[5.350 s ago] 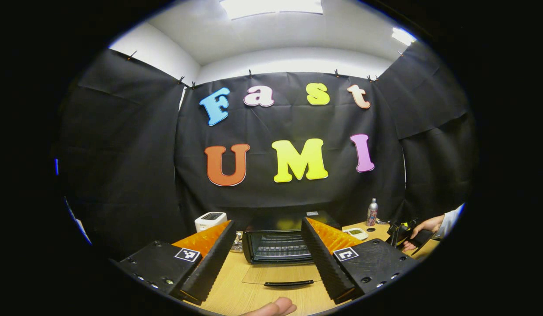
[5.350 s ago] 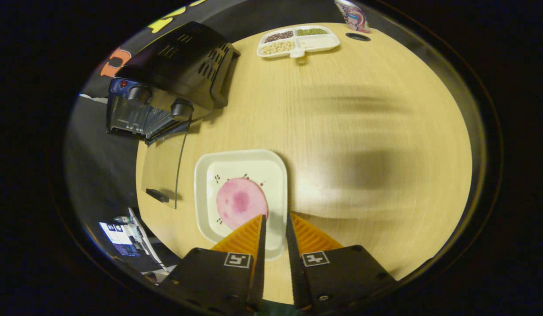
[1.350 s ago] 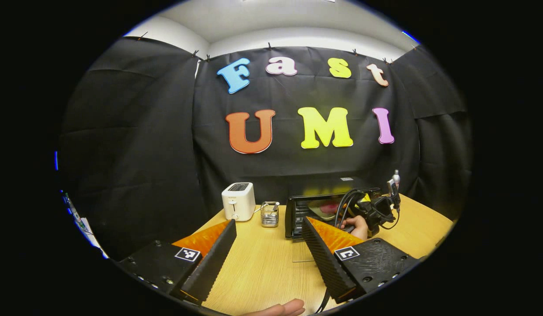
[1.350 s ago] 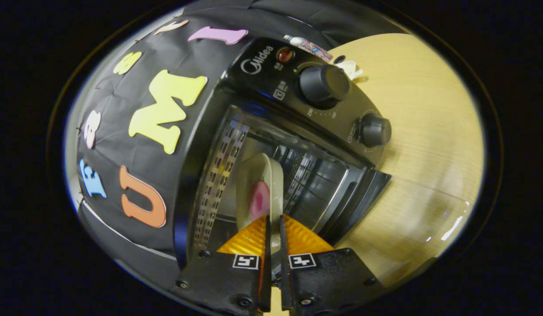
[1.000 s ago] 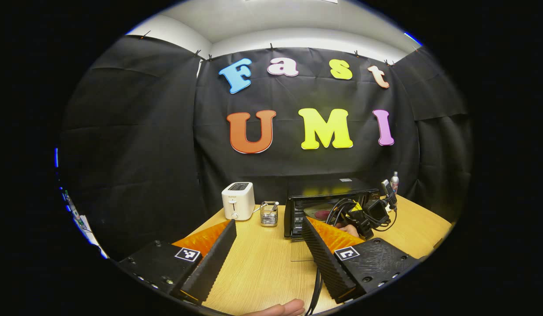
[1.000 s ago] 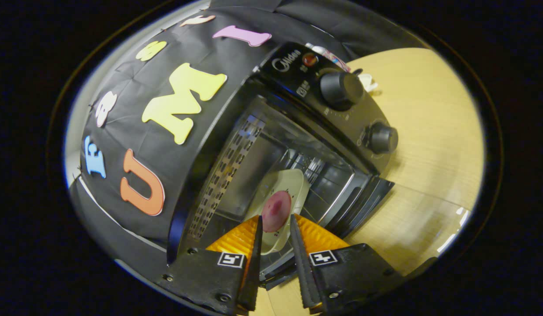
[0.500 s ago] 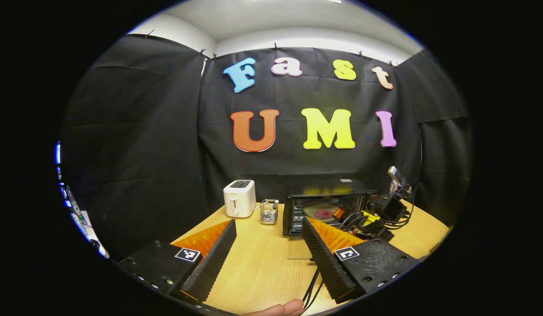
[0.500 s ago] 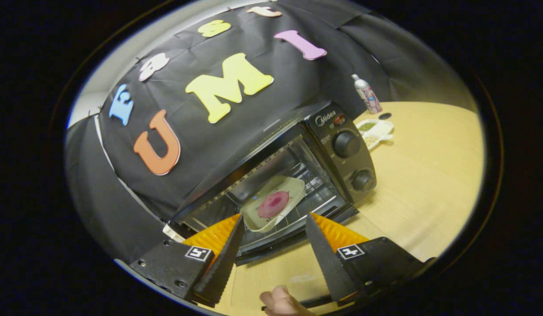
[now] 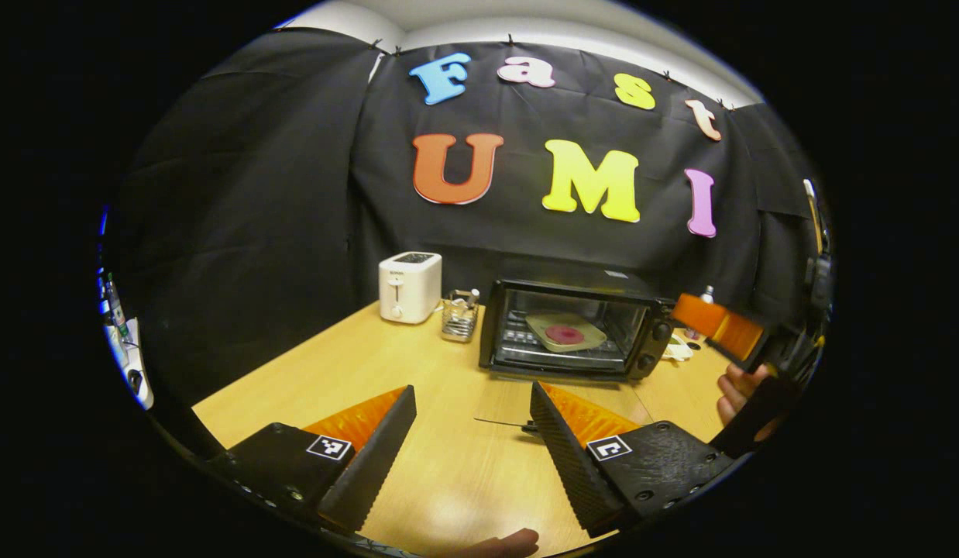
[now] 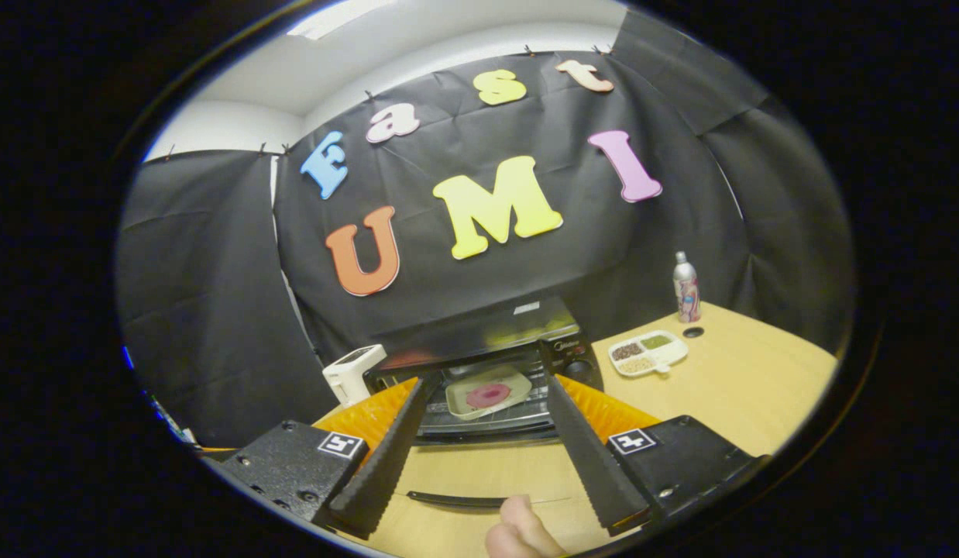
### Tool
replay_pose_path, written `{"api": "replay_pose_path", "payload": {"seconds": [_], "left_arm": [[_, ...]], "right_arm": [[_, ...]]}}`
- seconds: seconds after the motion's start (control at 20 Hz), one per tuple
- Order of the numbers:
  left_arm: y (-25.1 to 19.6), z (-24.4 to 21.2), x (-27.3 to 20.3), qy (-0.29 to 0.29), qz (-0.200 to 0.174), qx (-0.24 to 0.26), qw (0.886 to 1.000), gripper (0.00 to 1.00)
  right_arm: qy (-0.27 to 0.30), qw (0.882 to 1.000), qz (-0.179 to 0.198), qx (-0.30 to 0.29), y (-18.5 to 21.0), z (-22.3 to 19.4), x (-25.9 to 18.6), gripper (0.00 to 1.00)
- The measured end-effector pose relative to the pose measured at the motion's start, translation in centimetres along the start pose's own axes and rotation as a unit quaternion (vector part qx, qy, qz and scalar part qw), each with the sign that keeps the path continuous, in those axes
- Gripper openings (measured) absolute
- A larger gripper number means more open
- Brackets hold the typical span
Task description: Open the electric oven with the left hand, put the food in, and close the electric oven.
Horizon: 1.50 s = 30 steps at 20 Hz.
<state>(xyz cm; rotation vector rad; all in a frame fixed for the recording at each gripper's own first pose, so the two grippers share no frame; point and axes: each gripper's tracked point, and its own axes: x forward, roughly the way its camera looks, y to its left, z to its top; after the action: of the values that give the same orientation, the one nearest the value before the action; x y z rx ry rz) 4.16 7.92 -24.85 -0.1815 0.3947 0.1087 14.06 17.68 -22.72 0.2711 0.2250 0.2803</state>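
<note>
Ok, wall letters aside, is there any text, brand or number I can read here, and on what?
Nothing reads clearly.
Oven: pale brand mark by the knobs, too small to read.
Sticker on the oven's top: blurred.
Bottle: printed wrap, too blurred to read.
Toaster: small mark on its front, too small to read.
Square markers: black-and-white patterns, no words.

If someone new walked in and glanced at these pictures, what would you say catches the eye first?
Probably the black electric oven at the back of the wooden table, its glass door folded down flat. Inside, a pale tray with a pink slice of food sits on the rack. To the oven's left stands a white toaster.
</note>
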Motion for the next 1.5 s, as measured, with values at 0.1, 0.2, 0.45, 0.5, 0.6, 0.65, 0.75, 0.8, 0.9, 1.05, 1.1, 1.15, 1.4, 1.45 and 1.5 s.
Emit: {"api": "replay_pose_path", "payload": {"seconds": [0.1,0.2,0.45,0.5,0.6,0.65,0.75,0.8,0.9,1.05,1.1,1.15,1.4,1.45,1.5], "left_arm": [[-2.4,-2.7,1.3,0.034,-0.029,0.006,0.999,0.95],[-4.9,-5.5,2.7,0.07,-0.058,0.018,0.996,0.95],[-8.9,-12.4,6.0,0.167,-0.102,0.04,0.98,0.95],[-9.4,-13.0,6.2,0.175,-0.102,0.045,0.978,0.95],[-10.2,-13.5,6.8,0.183,-0.109,0.051,0.976,0.94],[-10.4,-13.6,7.0,0.185,-0.109,0.055,0.975,0.94],[-10.7,-14.0,7.3,0.189,-0.106,0.067,0.974,0.95],[-10.8,-13.9,7.4,0.189,-0.103,0.072,0.974,0.95],[-11.2,-13.8,7.5,0.186,-0.104,0.08,0.974,0.95],[-11.4,-13.3,8.0,0.175,-0.099,0.093,0.975,0.94],[-11.4,-13.0,8.1,0.172,-0.096,0.103,0.975,0.95],[-11.5,-12.4,8.3,0.161,-0.094,0.111,0.976,0.94],[-12.3,-12.4,9.4,0.16,-0.101,0.117,0.975,0.95],[-11.9,-12.9,9.5,0.17,-0.094,0.113,0.974,0.95],[-11.8,-13.0,9.7,0.174,-0.091,0.106,0.975,0.95]], "right_arm": [[-0.023,1.0,0.001,-0.02,-1.1,2.4,-2.6,1.0],[-0.042,0.998,-0.003,-0.039,-2.2,4.7,-4.9,0.94],[-0.073,0.994,-0.015,-0.077,-4.9,9.2,-10.4,0.94],[-0.079,0.992,-0.024,-0.092,-5.8,9.8,-11.3,0.94],[-0.1,0.987,-0.039,-0.116,-6.6,11.2,-13.0,0.94],[-0.108,0.985,-0.045,-0.125,-7.2,11.7,-13.7,0.94],[-0.119,0.983,-0.046,-0.13,-7.5,11.8,-14.7,0.94],[-0.123,0.983,-0.042,-0.13,-7.5,12.0,-14.9,0.94],[-0.117,0.984,-0.042,-0.131,-6.2,11.8,-15.1,0.94],[-0.107,0.986,-0.041,-0.124,-7.2,11.1,-15.1,0.95],[-0.105,0.987,-0.036,-0.118,-7.3,11.0,-15.1,0.94],[-0.103,0.987,-0.035,-0.116,-7.5,10.9,-15.0,0.95],[-0.097,0.989,-0.038,-0.109,-8.5,10.4,-14.8,0.94],[-0.095,0.989,-0.038,-0.107,-8.6,10.3,-14.7,0.94],[-0.094,0.989,-0.037,-0.106,-8.8,10.1,-14.5,0.94]]}}
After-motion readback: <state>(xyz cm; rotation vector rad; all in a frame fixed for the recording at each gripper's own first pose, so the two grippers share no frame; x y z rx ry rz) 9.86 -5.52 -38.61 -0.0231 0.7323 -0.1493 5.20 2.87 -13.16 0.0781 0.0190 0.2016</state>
